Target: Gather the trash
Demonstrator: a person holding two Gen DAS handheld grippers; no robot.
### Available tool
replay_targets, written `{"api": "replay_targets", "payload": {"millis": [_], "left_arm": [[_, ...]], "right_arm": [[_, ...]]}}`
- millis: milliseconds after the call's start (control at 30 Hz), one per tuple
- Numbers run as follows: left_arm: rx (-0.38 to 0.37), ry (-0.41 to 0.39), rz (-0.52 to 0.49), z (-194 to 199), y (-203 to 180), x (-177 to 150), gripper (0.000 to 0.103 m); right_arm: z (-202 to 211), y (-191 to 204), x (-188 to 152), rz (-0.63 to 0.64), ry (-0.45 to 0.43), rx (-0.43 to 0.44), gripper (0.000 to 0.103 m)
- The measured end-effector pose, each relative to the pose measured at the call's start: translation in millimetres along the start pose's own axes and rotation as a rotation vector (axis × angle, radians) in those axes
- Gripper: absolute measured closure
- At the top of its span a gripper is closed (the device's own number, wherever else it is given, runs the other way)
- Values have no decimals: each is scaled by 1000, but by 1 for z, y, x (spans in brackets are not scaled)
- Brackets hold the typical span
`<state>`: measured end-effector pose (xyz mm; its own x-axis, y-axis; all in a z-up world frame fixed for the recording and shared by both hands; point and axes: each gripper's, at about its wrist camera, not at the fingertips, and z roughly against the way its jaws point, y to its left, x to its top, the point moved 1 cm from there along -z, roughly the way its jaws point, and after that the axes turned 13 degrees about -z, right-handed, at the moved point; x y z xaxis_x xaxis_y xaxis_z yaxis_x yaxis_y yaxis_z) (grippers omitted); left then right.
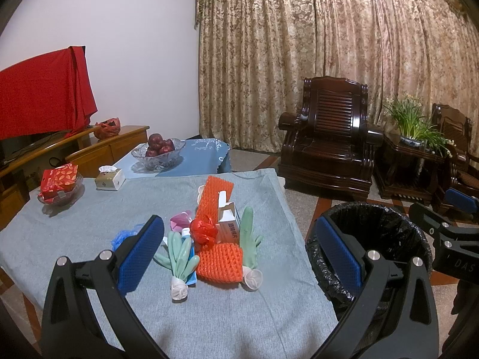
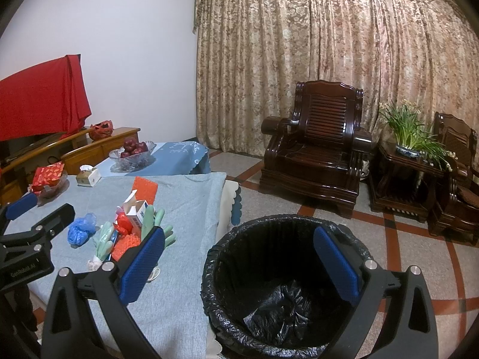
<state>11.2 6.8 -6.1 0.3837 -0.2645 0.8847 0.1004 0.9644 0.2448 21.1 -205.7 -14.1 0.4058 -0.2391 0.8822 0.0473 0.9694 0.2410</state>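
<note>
Nearest the lens, the left hand-held gripper (image 1: 239, 257) hangs above the grey-clothed surface (image 1: 89, 224) with its blue-padded jaws spread wide and nothing between them. Just beyond its fingertips lies a heap of trash: pale green rubber gloves (image 1: 179, 251), orange foam fruit netting (image 1: 220, 258), a crumpled red plastic wrapper (image 1: 203, 231), an opened white and orange cardboard box (image 1: 229, 224) and a crumpled blue plastic bag (image 1: 122, 237), all touching or close together. Beside the surface's right edge stands a round bin lined with a black plastic bag (image 2: 281, 284). Over its mouth the right hand-held gripper (image 2: 239, 263) is also wide apart and holds nothing.
</note>
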Motion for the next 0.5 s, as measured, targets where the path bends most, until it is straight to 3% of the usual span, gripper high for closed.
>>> {"api": "replay_targets", "payload": {"millis": [500], "left_arm": [[0,1,0,0,-1,0,5]], "right_arm": [[-1,0,0,0,2,-1,6]]}}
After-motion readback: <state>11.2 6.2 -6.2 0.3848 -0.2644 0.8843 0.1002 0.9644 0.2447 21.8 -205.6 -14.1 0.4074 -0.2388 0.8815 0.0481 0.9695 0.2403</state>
